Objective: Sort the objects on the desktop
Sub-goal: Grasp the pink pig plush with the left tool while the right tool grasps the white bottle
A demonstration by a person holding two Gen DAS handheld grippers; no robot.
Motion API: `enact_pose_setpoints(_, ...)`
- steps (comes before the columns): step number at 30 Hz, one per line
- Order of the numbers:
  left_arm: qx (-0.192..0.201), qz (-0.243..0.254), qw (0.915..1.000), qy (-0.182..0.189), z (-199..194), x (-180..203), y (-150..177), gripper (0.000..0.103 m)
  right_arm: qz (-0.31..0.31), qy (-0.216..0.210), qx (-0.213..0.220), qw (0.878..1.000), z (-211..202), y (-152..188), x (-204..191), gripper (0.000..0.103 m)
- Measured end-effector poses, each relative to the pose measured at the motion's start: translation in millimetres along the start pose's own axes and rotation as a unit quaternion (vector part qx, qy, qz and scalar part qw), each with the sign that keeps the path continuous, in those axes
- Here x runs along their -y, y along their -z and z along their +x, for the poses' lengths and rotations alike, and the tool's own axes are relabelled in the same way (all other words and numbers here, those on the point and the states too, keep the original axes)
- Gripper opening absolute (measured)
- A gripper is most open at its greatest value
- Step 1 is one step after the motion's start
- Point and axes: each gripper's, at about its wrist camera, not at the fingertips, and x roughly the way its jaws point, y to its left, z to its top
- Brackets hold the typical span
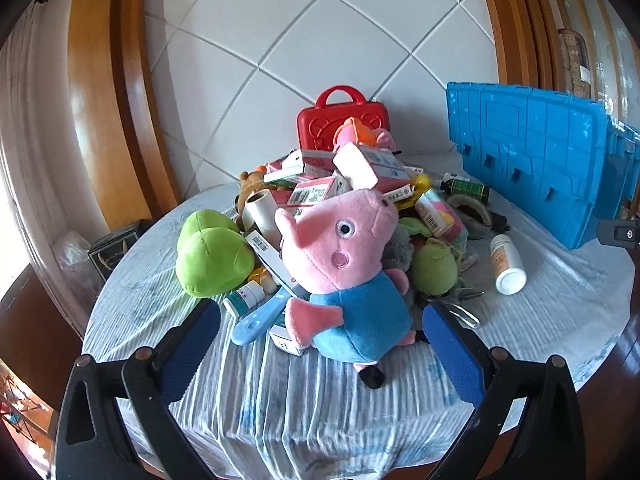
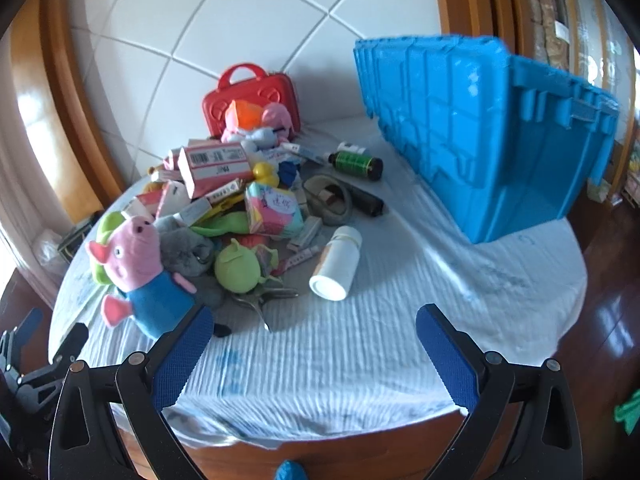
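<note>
A heap of toys, boxes and bottles covers the round table. At its front stands a pink pig plush in a blue shirt. My left gripper is open, its blue pads on either side of the plush without touching it. My right gripper is open over bare cloth, short of a white bottle lying on its side. Around it lie a green plush, a small green plush, pink boxes, a dark bottle and a red toy case.
A large blue crate rests tilted on the right side of the table. A tiled white wall and wooden frames stand behind. The left gripper's black frame shows at the left edge of the right wrist view. Dark wooden floor lies beyond the table's right rim.
</note>
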Motion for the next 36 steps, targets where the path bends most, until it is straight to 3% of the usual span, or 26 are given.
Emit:
enact_pose_setpoints(3,-0.017,-0.02,0.9993,0.026,38,-14,-6,0.103,0.009,0.015,-0.02,1.0,36,-6,-8,0.103)
enact_pose_setpoints(7,-0.041,-0.004,0.9982,0.044,79,-3,-12,0.103,0.024,0.038,-0.047,0.998,76,-8,-6,0.103)
enact_pose_setpoints(11,-0.049,0.011,0.9971,0.056,106,15,-9,0.103,0.041,0.051,-0.072,0.995,118,-15,5,0.103)
enact_pose_setpoints(18,-0.084,-0.01,0.9937,0.074,146,22,-2,0.103,0.029,0.082,-0.129,0.988,197,-31,20,0.102)
enact_pose_setpoints(21,-0.093,-0.018,0.9934,0.065,160,25,-2,0.103,0.021,0.076,-0.162,0.984,223,-32,22,0.091)
enact_pose_setpoints(23,-0.105,-0.023,0.9922,0.064,169,29,0,0.103,0.012,0.074,-0.178,0.981,234,-28,21,0.087)
enact_pose_setpoints(26,-0.092,-0.005,0.9943,0.052,166,37,0,0.102,0.004,0.079,-0.174,0.982,239,-24,21,0.065)
enact_pose_setpoints(27,-0.091,0.006,0.9943,0.056,165,39,1,0.098,-0.003,0.081,-0.171,0.982,239,-24,21,0.057)
enact_pose_setpoints(28,-0.092,0.016,0.993,0.072,163,41,1,0.084,-0.016,0.083,-0.17,0.982,238,-24,19,0.053)
enact_pose_setpoints(32,-0.094,0.038,0.9919,0.077,148,44,3,0.072,-0.025,0.058,-0.173,0.983,231,-23,24,0.052)
enact_pose_setpoints(36,-0.087,0.041,0.9931,0.067,129,32,6,0.069,-0.009,0.048,-0.158,0.986,210,-21,30,0.052)
